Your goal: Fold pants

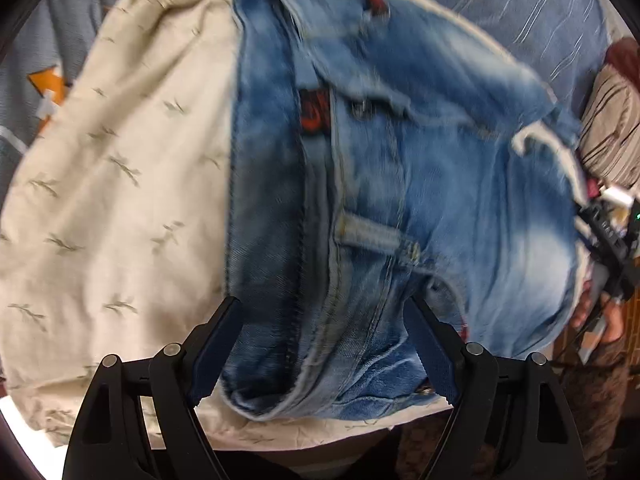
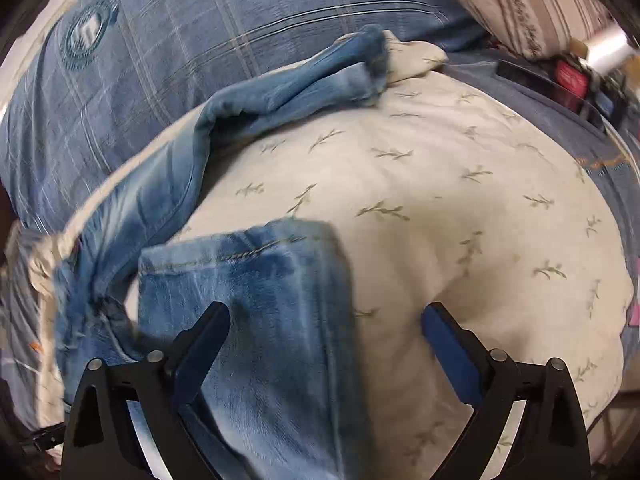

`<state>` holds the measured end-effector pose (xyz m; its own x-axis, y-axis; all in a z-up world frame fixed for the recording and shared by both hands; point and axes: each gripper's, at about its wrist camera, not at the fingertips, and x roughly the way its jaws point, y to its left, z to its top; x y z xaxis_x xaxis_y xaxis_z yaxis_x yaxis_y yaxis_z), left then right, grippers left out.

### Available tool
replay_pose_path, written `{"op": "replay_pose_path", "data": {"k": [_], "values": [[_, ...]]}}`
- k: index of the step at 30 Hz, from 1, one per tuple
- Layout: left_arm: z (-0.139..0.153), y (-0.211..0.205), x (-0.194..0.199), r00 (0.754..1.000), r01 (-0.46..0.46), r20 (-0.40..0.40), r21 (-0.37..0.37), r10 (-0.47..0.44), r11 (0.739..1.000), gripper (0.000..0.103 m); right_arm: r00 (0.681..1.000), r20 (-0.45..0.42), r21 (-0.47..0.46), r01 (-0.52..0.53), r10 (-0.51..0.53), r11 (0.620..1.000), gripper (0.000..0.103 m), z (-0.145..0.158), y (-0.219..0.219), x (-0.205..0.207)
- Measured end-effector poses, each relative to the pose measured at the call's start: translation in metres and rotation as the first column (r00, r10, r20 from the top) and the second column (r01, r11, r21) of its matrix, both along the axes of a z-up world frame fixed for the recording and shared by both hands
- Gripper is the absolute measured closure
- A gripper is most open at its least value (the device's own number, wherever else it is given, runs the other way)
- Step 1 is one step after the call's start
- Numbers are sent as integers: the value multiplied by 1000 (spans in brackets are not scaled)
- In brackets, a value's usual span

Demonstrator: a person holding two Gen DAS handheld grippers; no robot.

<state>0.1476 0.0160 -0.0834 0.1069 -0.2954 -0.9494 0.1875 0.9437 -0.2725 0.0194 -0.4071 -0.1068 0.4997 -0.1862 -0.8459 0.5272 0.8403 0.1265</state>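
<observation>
**Two grippers, both spread over denim**

Both pairs of fingers stand apart. The left gripper (image 1: 322, 312) straddles the waistband of the jeans (image 1: 400, 184) without clamping it; the right gripper (image 2: 326, 316) hovers over a leg hem (blurred). The jeans lie on a cream leaf-print sheet (image 2: 460, 216), beside a blue plaid blanket (image 2: 200, 32).

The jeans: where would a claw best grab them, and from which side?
The jeans are best taken at the waistband, from the near edge. It is thick, stitched, and already lies between the open left claw fingers.
</observation>
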Motion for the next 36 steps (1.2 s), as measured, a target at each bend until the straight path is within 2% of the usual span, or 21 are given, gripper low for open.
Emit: {"op": "replay_pose_path", "data": {"k": [1,2,3,4,6,8,11,13,15,19,21,22,23,24,25,26,27,32,34,35,36], "values": [[-1,-2,-1,1000,2,18,4,-2,1000,35,999,14,-51,-33,34,998,27,2,9,-1],[0,-5,-3,999,6,37,4,-6,1000,45,997,28,-85,-70,73,994,67,4,16,-2],[2,-7,-3,999,11,50,31,-13,999,53,991,24,-108,-127,131,986,98,6,25,-2],[3,-9,-5,998,19,53,28,-20,999,75,988,1,-131,-153,155,979,99,8,30,-3],[10,-10,-6,1000,16,14,-48,-15,999,94,982,14,-157,-182,187,971,100,17,33,-11],[25,-6,-7,999,9,54,-64,-5,998,94,982,95,-150,-148,163,978,100,42,23,-33],[31,-1,-6,995,-12,98,-49,17,999,94,973,228,-130,5,25,991,100,71,-7,-84],[20,1,-5,997,-36,69,-28,37,999,94,967,241,-76,106,-85,991,100,64,-34,-113],[1,7,-6,999,-46,17,-9,46,999,94,964,200,4,179,-176,984,100,42,-57,-138],[-6,7,-11,999,-40,8,-4,41,999,90,963,81,91,248,-256,964,96,-3,-67,-165],[5,13,-14,999,-21,37,-29,23,999,90,955,88,105,274,-283,956,86,-1,-66,-179],[12,16,-15,999,-15,51,-52,17,999,89,947,107,91,295,-304,951,84,6,-67,-185],[19,18,-18,998,-11,61,-63,15,998,87,936,145,71,315,-322,947,77,18,-69,-191],[24,16,-16,997,-4,83,-84,11,996,78,926,186,58,322,-327,945,66,30,-71,-193],[31,19,-19,995,-3,95,-91,12,996,64,923,216,55,313,-318,948,58,37,-73,-190],[35,16,-19,993,-7,112,-98,18,995,57,928,223,60,291,-297,955,41,41,-76,-181],[37,13,-15,992,-11,128,-107,25,994,48,941,224,67,244,-253,967,34,43,-78,-166],[26,-8,-1,996,-26,79,-111,35,994,48,987,127,28,95,-98,995,34,28,-83,-88],[18,-15,6,997,-43,58,-87,48,995,56,997,60,-21,50,-49,999,34,17,-84,-61],[11,-19,12,997,-49,48,-78,52,996,62,999,34,-36,34,-32,999,49,11,-82,-51],[7,-22,13,997,-58,39,-63,60,996,75,1000,-12,-94,-3,2,996,94,9,-74,-44]]}}
